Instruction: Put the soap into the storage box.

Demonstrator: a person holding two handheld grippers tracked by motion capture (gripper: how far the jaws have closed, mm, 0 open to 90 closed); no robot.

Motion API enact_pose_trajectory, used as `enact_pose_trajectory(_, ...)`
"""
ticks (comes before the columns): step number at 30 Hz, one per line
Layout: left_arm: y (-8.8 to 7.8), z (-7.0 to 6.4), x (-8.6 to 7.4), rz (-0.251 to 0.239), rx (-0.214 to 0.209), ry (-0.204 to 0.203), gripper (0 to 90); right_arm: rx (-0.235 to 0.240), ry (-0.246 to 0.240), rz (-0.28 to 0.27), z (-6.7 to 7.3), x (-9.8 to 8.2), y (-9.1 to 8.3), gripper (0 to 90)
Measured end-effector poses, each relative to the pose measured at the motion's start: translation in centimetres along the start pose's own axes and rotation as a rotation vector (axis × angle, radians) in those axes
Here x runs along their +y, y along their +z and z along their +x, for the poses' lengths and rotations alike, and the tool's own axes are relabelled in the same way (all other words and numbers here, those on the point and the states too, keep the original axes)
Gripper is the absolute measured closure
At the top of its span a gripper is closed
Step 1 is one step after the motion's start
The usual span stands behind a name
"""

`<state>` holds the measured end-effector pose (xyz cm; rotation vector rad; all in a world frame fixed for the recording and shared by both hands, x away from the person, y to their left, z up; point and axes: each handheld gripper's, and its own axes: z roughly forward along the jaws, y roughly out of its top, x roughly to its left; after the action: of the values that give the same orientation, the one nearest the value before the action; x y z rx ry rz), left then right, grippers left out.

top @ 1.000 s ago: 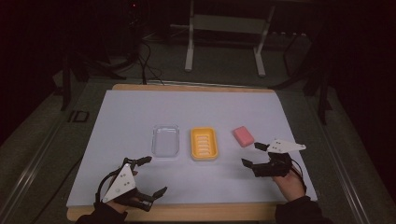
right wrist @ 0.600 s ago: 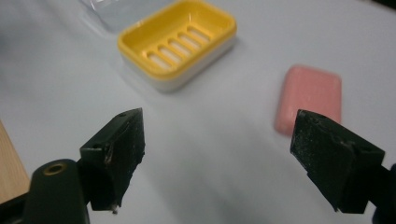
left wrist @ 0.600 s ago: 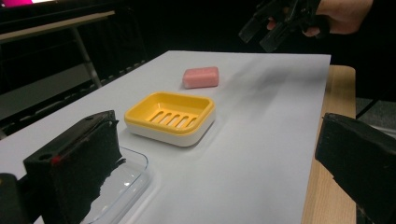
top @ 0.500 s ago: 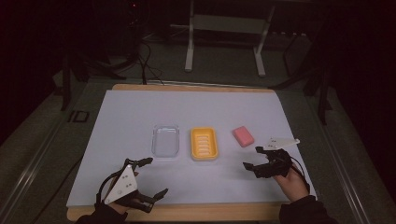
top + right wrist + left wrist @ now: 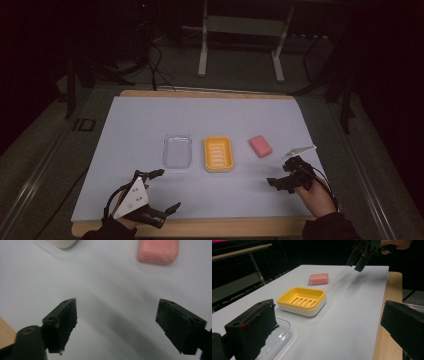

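Note:
A pink soap bar (image 5: 261, 146) lies on the white sheet, right of a yellow slotted soap dish (image 5: 218, 154) and a clear plastic tray (image 5: 177, 151). My right gripper (image 5: 281, 175) hovers just in front of the soap, jaws open and empty. In the right gripper view the soap (image 5: 158, 251) lies beyond the spread fingers, with a corner of the dish (image 5: 62, 243) at the top left. My left gripper (image 5: 166, 190) stands wide open near the front edge. Its own view looks across the tray (image 5: 278, 336), the dish (image 5: 302, 300) and the soap (image 5: 318, 279) to the right gripper (image 5: 362, 257).
The white sheet (image 5: 150, 120) covers a wooden board whose bare edge (image 5: 225, 227) runs along the front. A metal stand (image 5: 240, 30) rises behind the table in the dark. Cables trail on the floor at the back left.
The right gripper has tipped over, so its grey plate now shows as a thin sliver. The left gripper and the three objects have kept still.

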<state>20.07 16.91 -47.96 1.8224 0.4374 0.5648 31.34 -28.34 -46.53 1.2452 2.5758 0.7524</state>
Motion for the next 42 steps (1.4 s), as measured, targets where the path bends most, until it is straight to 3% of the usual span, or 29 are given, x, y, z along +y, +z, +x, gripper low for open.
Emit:
enact_pose_trajectory(3, 0.0, 0.0, 0.0, 0.001, 0.0, 0.0, 0.6, -0.023, 0.019, 0.031, -0.1, -0.1, -0.1, 18.1)
enact_pose_trajectory(6, 0.0, 0.0, 0.0, 0.001, -0.001, 0.0, 0.6, 0.013, 0.077, 0.042, -0.3, -0.1, -0.2, 18.1)
enact_pose_trajectory(9, 0.0, 0.0, 0.0, 0.0, -0.005, 0.0, 0.6, -0.005, 0.048, 0.085, -0.2, -0.1, -0.3, 18.1)
enact_pose_trajectory(13, 0.0, -0.1, 0.0, -0.001, -0.009, 0.004, 0.6, -0.044, -0.04, 0.208, -0.2, 0.0, 0.2, 18.1)
enact_pose_trajectory(15, 0.0, -0.1, 0.0, 0.0, -0.008, 0.004, 0.6, -0.054, -0.055, 0.251, -0.2, 0.0, 0.3, 18.0)
enact_pose_trajectory(21, 0.0, -0.2, 0.0, 0.0, -0.012, 0.004, 0.6, -0.027, -0.037, 0.309, -0.4, 0.1, 0.4, 18.0)
enact_pose_trajectory(28, -0.1, -0.1, 0.0, -0.004, -0.014, 0.001, 0.6, -0.033, -0.042, 0.414, -0.4, -0.1, 0.6, 17.5)
enact_pose_trajectory(31, -0.1, -0.1, 0.0, -0.002, -0.014, 0.002, 0.6, -0.061, -0.051, 0.455, -0.3, -0.1, 0.6, 13.0)
enact_pose_trajectory(38, 0.0, -0.1, 0.0, -0.001, -0.016, 0.001, 0.6, -0.081, 0.007, 0.483, -1.2, 0.3, 0.2, 11.9)
enact_pose_trajectory(42, 0.0, -0.1, 0.0, 0.001, -0.017, 0.002, 0.6, -0.075, 0.027, 0.53, -1.7, 0.5, 0.2, 11.9)
